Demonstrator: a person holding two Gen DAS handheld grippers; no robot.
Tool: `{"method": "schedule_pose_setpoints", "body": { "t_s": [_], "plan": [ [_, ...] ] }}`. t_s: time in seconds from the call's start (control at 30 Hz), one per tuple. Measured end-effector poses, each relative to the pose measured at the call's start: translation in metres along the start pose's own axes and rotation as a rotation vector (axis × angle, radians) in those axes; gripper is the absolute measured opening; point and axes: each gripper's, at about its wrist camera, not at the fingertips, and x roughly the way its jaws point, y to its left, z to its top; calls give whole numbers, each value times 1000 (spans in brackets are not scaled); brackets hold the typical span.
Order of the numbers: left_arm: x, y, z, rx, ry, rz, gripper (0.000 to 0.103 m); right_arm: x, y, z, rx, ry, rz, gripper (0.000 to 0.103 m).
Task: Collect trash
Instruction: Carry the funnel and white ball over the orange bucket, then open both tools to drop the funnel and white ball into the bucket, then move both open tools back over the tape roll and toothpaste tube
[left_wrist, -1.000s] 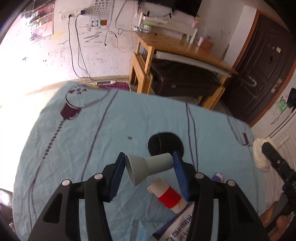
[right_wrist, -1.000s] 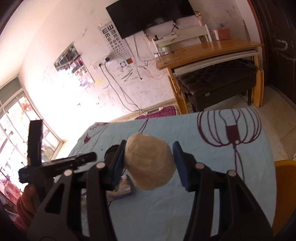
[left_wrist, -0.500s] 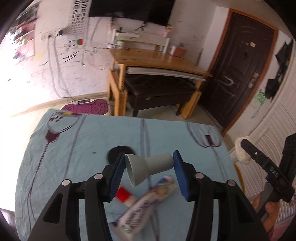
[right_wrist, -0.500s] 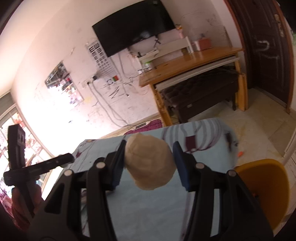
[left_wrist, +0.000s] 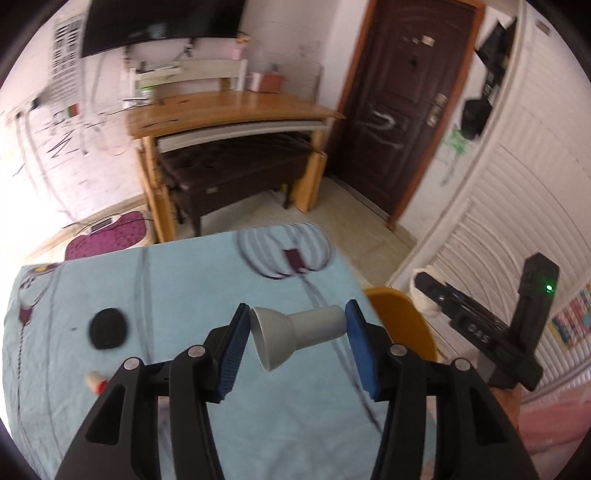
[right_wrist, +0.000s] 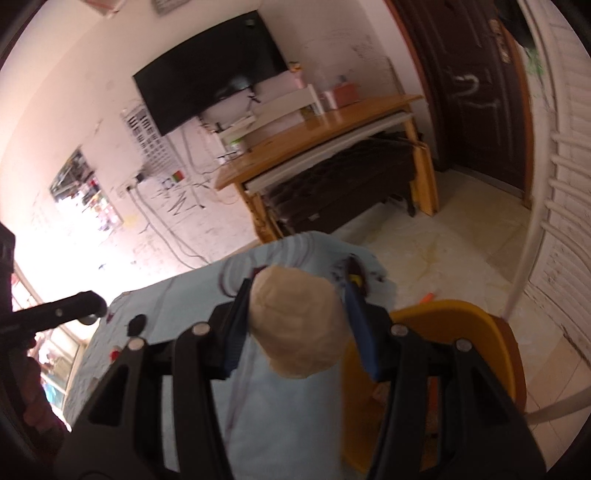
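My left gripper (left_wrist: 295, 332) is shut on a grey funnel-shaped plastic piece (left_wrist: 295, 334), held sideways above the light blue tablecloth (left_wrist: 184, 280). My right gripper (right_wrist: 295, 325) is shut on a beige crumpled paper ball (right_wrist: 297, 328), held over the table's right edge, beside a yellow bin (right_wrist: 491, 343). The bin's rim also shows in the left wrist view (left_wrist: 402, 321), to the right of the funnel. The right gripper with its ball shows there too (left_wrist: 424, 291).
A black round lid (left_wrist: 108, 328) and a red-and-white tube end (left_wrist: 95, 382) lie on the cloth at the left. A wooden desk (left_wrist: 229, 110) with a dark bench stands behind. A dark door (left_wrist: 402, 103) and white slatted wardrobe (left_wrist: 509, 206) are on the right.
Both grippers have swung right toward the yellow bin, each still holding its item. The toothpaste tube and carton have left the left wrist view.
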Motion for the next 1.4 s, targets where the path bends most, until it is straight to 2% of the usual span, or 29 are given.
{"method": "schedule_pose_setpoints", "body": {
  "t_s": [0.4,0.5,0.77,0.83,0.93,1.17,1.4],
  "plan": [
    [60,-88,-1,138,114,-79,48,0,-66,-19,105,18,-69,49],
    [77,-104,3,149,128,-100,48,5,-78,-28,113,41,-102,49],
    [117,-146,11,183,136,-141,51,23,-97,-51,126,131,-116,50],
    [125,-152,10,187,140,-130,63,25,-101,-52,129,136,-117,68],
    [128,-156,10,187,139,-126,73,23,-103,-54,138,128,-115,72],
    [108,-131,3,133,116,-122,75,16,-97,-51,138,113,-95,72],
    [69,-74,-16,66,78,-98,77,9,-46,-40,38,94,-50,76]
  ]
}}
